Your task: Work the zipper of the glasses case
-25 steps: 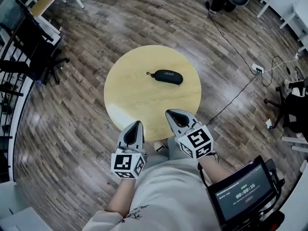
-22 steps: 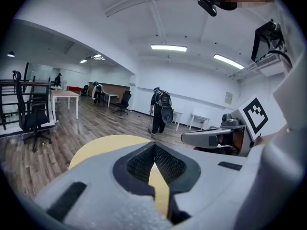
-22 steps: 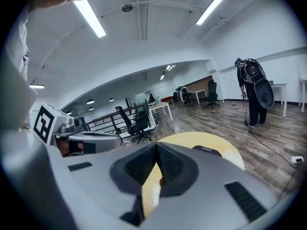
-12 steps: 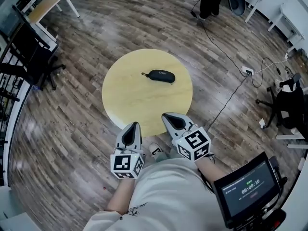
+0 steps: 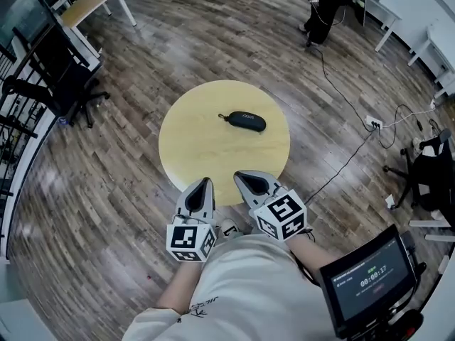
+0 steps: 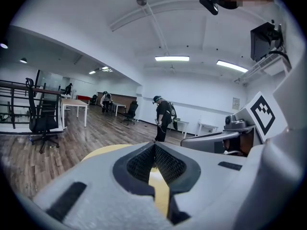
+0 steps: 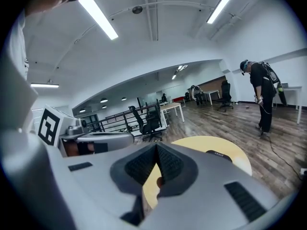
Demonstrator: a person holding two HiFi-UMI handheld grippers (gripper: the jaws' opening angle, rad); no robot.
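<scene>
Glasses case [image 5: 247, 121] lay zipped-looking on the far part of the round counter [image 5: 206, 155], well apart from the left claw [image 5: 202, 185] and right claw [image 5: 242, 177], both closed and empty at the near edge, so the zipper work seemingly had not begun.

The desk [image 5: 213, 158] top is seen as pale, wood-toned and smooth, with a matt finish. The floor [image 5: 106, 176] is laid in grey-brown wood-look planks, and a soft sheen is shown where light falls on it. The glasses case [image 5: 247, 121] is seen as dark and matt; whether it is cloth or plastic cannot be told. The shells of the left tongs [image 5: 206, 182] and the right tongs [image 5: 239, 175] are formed of grey, smooth, matt plastic. Their inner pads [image 6: 139, 164] are faced with a black, finely ribbed, rubbery material. The marker cubes [image 5: 190, 241] are finished in matt white with black print.
</scene>
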